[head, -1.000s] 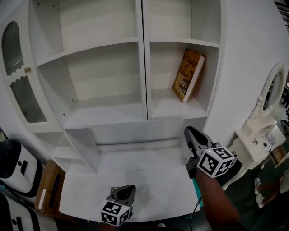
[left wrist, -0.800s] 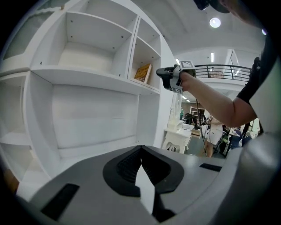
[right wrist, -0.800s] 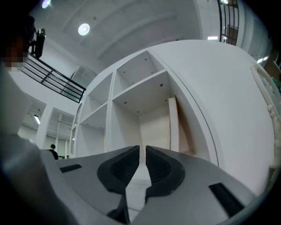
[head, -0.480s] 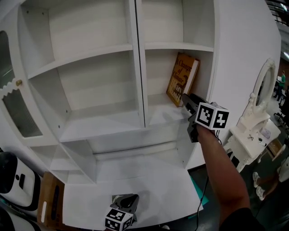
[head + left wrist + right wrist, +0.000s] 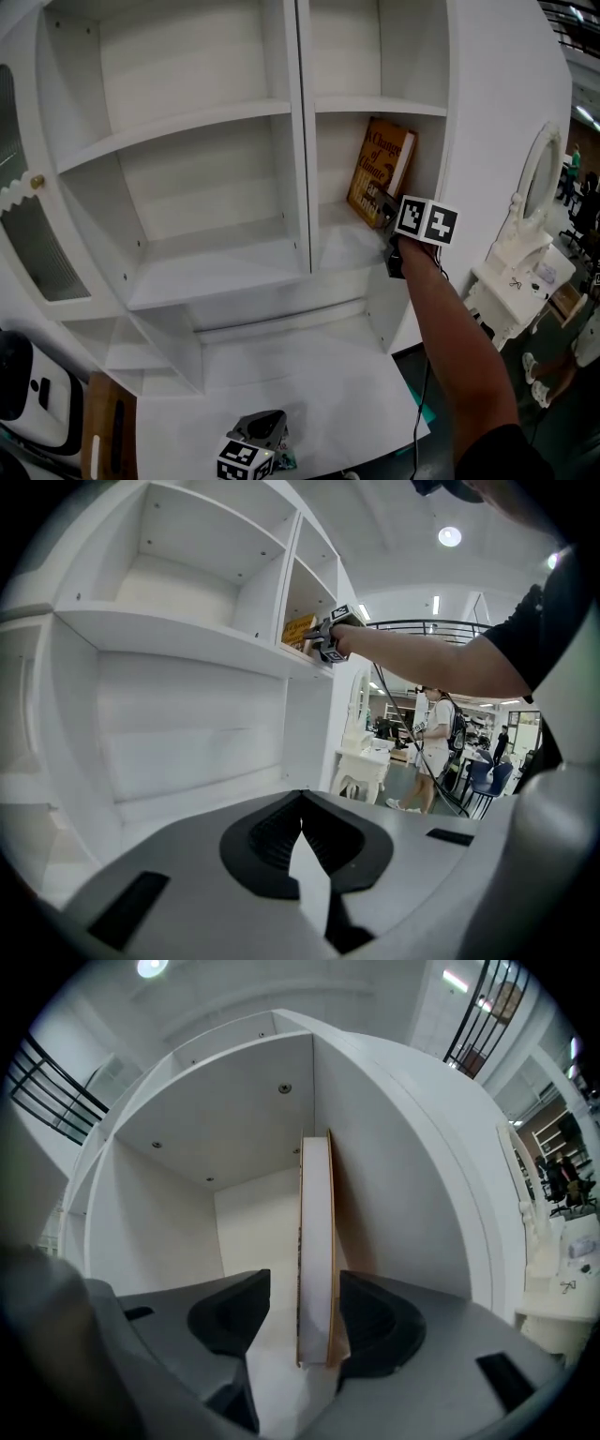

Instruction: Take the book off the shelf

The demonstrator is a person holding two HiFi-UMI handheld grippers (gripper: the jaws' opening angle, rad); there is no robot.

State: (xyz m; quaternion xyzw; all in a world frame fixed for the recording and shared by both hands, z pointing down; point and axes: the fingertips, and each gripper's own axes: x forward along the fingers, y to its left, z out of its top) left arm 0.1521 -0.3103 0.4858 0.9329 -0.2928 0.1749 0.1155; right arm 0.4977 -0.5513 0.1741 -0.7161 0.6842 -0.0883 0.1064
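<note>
A brown-and-gold book (image 5: pixel 380 169) leans against the right wall of the cabinet's right middle compartment, standing on its shelf (image 5: pixel 352 246). My right gripper (image 5: pixel 386 216) reaches into that compartment at the book's lower front edge. In the right gripper view the book's white page edge (image 5: pixel 316 1251) stands upright between the jaws of the right gripper (image 5: pixel 305 1321), which are opening; a gap shows on the left side. My left gripper (image 5: pixel 262 428) hangs low over the white desk, its jaws (image 5: pixel 302 803) closed together on nothing. The left gripper view also catches the book (image 5: pixel 298 630) far off.
A vertical divider (image 5: pixel 302 141) separates the bare left compartments from the book's. A glass cabinet door (image 5: pixel 28 234) stands open at left. The white desk top (image 5: pixel 281 370) lies below. A white mirror stand (image 5: pixel 525 253) sits to the right. A person (image 5: pixel 436 752) stands in the background.
My right gripper rose from beside the desk up to the shelf and closed in on the book, and its jaws spread apart. The left gripper stayed low over the desk.
</note>
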